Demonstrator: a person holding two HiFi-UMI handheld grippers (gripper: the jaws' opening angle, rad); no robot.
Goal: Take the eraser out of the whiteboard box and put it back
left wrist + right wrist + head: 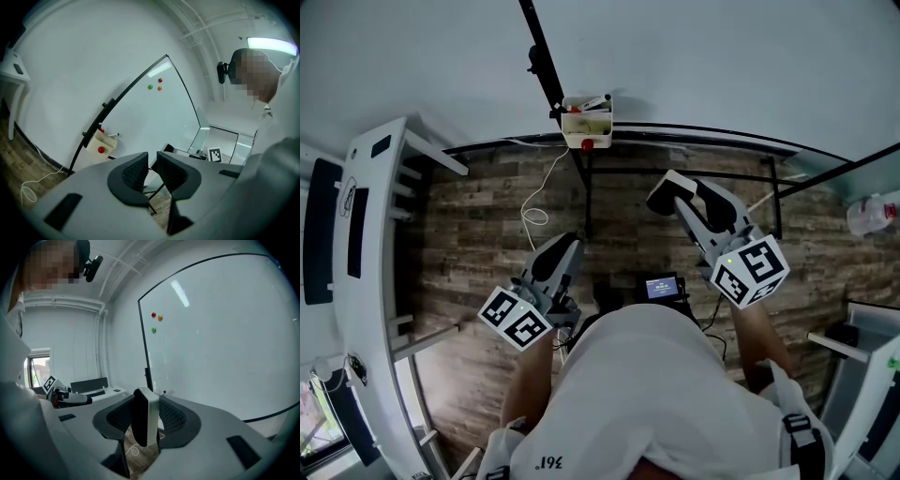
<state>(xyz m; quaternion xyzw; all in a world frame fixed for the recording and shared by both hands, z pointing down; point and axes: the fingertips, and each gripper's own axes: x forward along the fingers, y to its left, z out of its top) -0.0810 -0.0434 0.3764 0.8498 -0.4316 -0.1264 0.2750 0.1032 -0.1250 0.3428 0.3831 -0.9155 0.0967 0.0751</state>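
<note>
Wood floor (pixel 478 216) meets the whiteboard (pixel 722 66), where the whiteboard box (pixel 587 124) hangs at twelve o'clock in the head view; the eraser (pixel 151 423) is already out, pinched by the right gripper (pixel 146 404) at two o'clock, the left gripper (pixel 152 161) is barely parted and empty, and only the return seems left.

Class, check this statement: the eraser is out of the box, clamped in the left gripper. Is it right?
No. The eraser is out of the box, but the right gripper clamps it, not the left gripper, whose jaws hold nothing. The right gripper view shows it.
</note>
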